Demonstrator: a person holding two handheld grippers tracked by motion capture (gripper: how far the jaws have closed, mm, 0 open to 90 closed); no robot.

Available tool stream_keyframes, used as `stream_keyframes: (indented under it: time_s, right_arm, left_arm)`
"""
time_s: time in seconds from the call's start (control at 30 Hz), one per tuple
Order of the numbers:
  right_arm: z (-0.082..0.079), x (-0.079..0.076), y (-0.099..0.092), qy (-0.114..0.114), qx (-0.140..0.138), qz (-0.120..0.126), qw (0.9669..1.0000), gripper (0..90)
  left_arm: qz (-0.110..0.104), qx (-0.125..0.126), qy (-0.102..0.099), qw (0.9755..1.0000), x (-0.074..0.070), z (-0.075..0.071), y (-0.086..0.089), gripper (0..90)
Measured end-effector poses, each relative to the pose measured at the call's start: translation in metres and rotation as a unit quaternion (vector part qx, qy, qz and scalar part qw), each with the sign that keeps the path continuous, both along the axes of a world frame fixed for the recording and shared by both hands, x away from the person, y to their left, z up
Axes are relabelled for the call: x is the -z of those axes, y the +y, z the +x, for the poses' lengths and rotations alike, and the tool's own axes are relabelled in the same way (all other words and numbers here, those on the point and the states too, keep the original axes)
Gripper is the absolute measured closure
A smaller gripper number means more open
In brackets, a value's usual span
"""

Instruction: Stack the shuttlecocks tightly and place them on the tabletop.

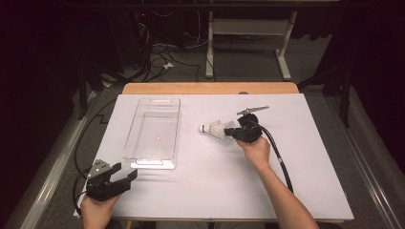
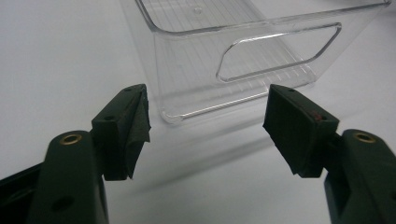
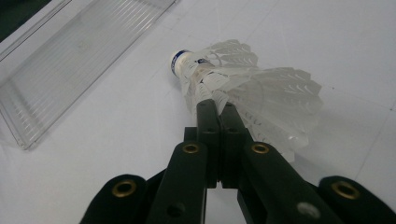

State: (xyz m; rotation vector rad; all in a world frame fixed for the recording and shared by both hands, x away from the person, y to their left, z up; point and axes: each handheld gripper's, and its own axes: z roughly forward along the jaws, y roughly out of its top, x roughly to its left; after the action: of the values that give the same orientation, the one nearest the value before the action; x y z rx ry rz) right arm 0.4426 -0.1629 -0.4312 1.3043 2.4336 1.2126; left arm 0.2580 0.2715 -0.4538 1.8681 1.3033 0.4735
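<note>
A white feather shuttlecock [image 1: 214,129] lies on its side in the middle of the white table sheet, cork end toward the left. My right gripper [image 1: 233,132] comes at it from the right. In the right gripper view its jaws are pressed together, with the tips [image 3: 217,106] pinching the near edge of the shuttlecock's [image 3: 252,88] feather skirt. A clear plastic tray [image 1: 153,164] stands empty at the left of the sheet. My left gripper [image 1: 125,175] rests at the front left corner, open. In the left gripper view its wide-apart jaws [image 2: 205,126] point at the tray's near end wall [image 2: 187,70], a short way off.
The white sheet [image 1: 215,186] covers a wooden table whose far edge [image 1: 210,88] shows bare. The right gripper's cable [image 1: 282,162] trails back along the person's forearm. Desk legs and loose cables stand on the floor beyond the table.
</note>
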Motion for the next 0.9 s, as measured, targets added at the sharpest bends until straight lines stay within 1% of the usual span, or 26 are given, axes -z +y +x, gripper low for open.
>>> stream_keyframes:
  time_s: [0.33,0.53,0.6,0.73,0.9]
  right_arm:
    - [0.0018,0.0035,0.0029,0.002,-0.001,0.009,1.0000,90.0]
    - [0.0016,0.0051,0.0028,0.001,-0.001,0.008,1.0000,88.3]
    - [0.0013,0.0052,0.0035,0.000,-0.002,0.005,1.0000,86.8]
    - [0.0014,0.0061,0.0037,0.004,0.000,0.004,1.0000,83.0]
    - [0.0018,0.0063,0.0015,0.008,0.004,0.006,0.9999,76.1]
  left_arm:
    - [0.000,0.000,0.000,1.0000,0.0000,-0.0001,0.0001,32.2]
    - [0.000,0.000,0.000,1.0000,-0.0001,-0.0003,0.0001,32.2]
    - [-0.001,0.000,-0.001,1.0000,-0.0001,-0.0004,0.0003,32.2]
    - [-0.001,0.001,-0.001,1.0000,-0.0001,-0.0004,0.0000,32.2]
    - [-0.001,0.001,0.000,1.0000,0.0000,-0.0001,-0.0002,32.2]
